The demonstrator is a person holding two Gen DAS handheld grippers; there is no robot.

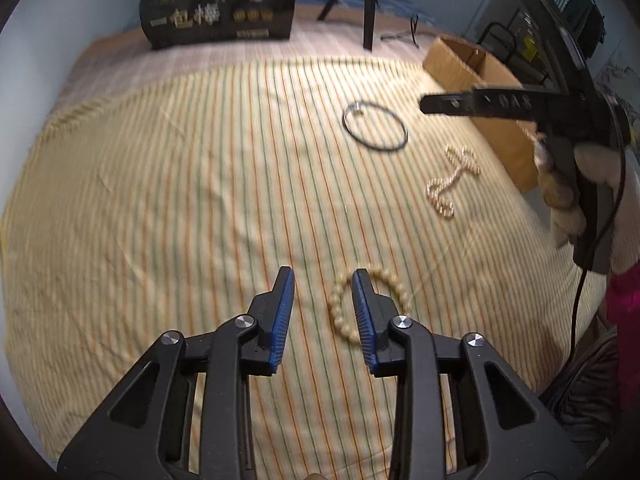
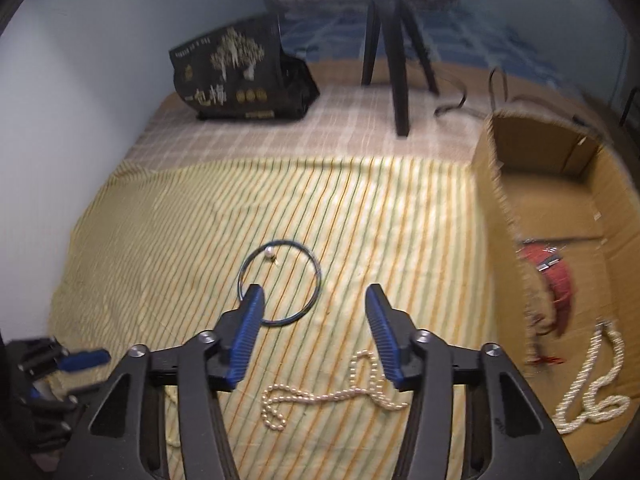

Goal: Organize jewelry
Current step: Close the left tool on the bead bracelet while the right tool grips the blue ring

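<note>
My left gripper (image 1: 322, 276) is open and empty above the striped cloth (image 1: 180, 184); a cream bead bracelet (image 1: 340, 312) lies just under its right finger. A thin black cord ring with one pearl (image 1: 375, 128) and a pearl necklace (image 1: 450, 184) lie farther right. My right gripper (image 2: 316, 294) is open and empty, hovering over the cloth. The black ring (image 2: 280, 282) lies beside its left finger, and the pearl necklace (image 2: 320, 396) lies below it. A cardboard box (image 2: 496, 200) at right holds a red item (image 2: 556, 276) and a thick pearl rope (image 2: 592, 392).
A black printed bag (image 1: 220, 4) and a tripod (image 2: 396, 60) stand at the back. The cardboard box (image 1: 484, 92) sits at the cloth's right edge. The right gripper (image 1: 436, 104), held by a white-gloved hand (image 1: 592, 184), hangs above the box side.
</note>
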